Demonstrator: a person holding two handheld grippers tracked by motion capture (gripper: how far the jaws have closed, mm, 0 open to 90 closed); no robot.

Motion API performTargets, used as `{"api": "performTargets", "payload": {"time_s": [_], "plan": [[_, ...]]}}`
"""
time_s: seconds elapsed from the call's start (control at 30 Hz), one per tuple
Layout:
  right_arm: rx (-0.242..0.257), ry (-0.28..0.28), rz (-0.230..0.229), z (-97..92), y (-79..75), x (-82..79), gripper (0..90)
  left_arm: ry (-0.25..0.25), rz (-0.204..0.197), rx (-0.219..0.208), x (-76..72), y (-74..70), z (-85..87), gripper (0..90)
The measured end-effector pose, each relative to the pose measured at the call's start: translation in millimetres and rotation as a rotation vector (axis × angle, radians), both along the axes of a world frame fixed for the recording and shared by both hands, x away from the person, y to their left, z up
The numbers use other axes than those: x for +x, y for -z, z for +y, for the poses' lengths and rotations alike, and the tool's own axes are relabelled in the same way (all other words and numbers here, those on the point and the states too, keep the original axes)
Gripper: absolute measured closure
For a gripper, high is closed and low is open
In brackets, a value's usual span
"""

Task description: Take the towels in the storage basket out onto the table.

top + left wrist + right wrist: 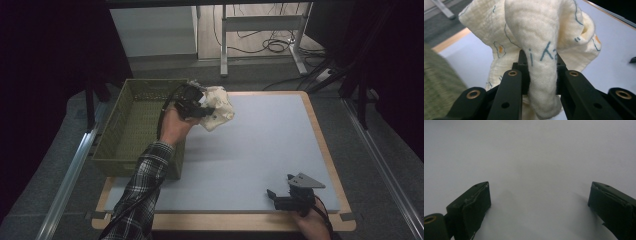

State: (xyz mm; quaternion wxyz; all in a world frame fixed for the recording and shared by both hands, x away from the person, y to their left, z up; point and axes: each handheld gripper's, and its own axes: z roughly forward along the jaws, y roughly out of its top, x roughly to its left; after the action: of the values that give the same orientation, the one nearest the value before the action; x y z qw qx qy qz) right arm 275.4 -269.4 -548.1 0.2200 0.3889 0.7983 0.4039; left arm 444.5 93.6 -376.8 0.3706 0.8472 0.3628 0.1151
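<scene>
A crumpled cream cloth with blue and orange print hangs above the grey table mat, near the mat's far left corner. My left gripper is shut on the cloth, just right of the basket's near corner. In the left gripper view the cloth bulges over the jaws, pinched between them at my left gripper. My right gripper rests low at the mat's front right, open and empty. In the right gripper view my right gripper has its jaws wide apart over bare grey mat.
An olive green woven basket stands at the table's left edge, beside the grey mat. A wooden rim borders the mat. Metal rails run along the floor on both sides. Desk legs and cables lie beyond the table.
</scene>
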Motion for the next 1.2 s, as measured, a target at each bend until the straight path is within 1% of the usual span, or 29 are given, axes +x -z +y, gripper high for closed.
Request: {"api": "performTargets", "payload": {"time_s": [0.17,0.3,0.43,0.47,0.57,0.63,0.67,0.77,0.8,0.87,0.9,1.03,1.07,1.1,1.13,1.17,1.2], "plan": [[-0.001,0.0,0.001,-0.1,-0.1,-0.1,4.6,0.035,0.015,0.01,0.5,10.5,-16.7,76.2],[-0.003,-0.001,-0.002,-0.2,-0.1,0.1,4.6,0.056,0.024,0.004,-0.6,17.2,-29.2,76.1],[-0.003,-0.001,-0.001,-0.1,-0.1,0.0,4.6,0.078,0.033,0.005,-3.4,27.3,-45.2,75.9],[-0.003,-0.001,-0.001,-0.2,-0.1,0.0,4.6,0.083,0.036,0.008,-4.1,30.1,-49.2,75.8],[-0.003,-0.001,-0.001,-0.2,-0.1,0.0,4.6,0.101,0.045,-0.002,-7.3,40.0,-60.8,75.7],[-0.003,-0.001,-0.001,-0.2,-0.1,0.0,4.6,0.117,0.046,0.009,-9.3,46.8,-67.3,75.7],[-0.003,-0.001,-0.001,-0.2,-0.1,0.0,4.6,0.126,0.052,0.015,-10.8,53.0,-72.2,75.7],[-0.002,-0.001,-0.001,-0.2,0.0,0.0,4.6,0.133,0.063,0.014,-12.6,63.6,-78.8,75.6],[-0.002,-0.001,-0.001,-0.2,0.0,0.0,4.6,0.133,0.063,0.014,-12.6,63.6,-78.8,75.7],[-0.003,-0.001,0.0,-0.2,-0.1,0.0,4.6,0.144,0.077,0.012,-14.0,73.2,-83.6,75.7],[-0.003,-0.001,0.0,-0.2,-0.1,0.0,4.6,0.145,0.077,0.013,-14.8,75.7,-84.9,75.7],[-0.002,-0.001,0.0,-0.1,0.0,0.0,4.6,0.148,0.078,0.034,-19.8,90.2,-91.8,75.7],[-0.002,-0.001,0.0,-0.1,0.0,0.0,4.6,0.153,0.082,0.037,-21.5,96.6,-94.5,75.6],[-0.002,-0.001,0.0,-0.1,0.0,0.0,4.6,0.153,0.082,0.037,-21.5,96.6,-94.5,75.3],[-0.002,-0.001,0.0,-0.1,0.0,0.0,4.6,0.169,0.086,0.047,-22.6,102.4,-96.1,75.1],[-0.003,-0.002,-0.001,-0.2,0.0,0.1,4.6,0.169,0.086,0.047,-22.6,102.4,-96.1,74.7],[-0.002,0.0,0.001,-0.1,0.0,-0.1,4.6,0.176,0.093,0.048,-23.8,109.1,-98.0,74.2]]}}
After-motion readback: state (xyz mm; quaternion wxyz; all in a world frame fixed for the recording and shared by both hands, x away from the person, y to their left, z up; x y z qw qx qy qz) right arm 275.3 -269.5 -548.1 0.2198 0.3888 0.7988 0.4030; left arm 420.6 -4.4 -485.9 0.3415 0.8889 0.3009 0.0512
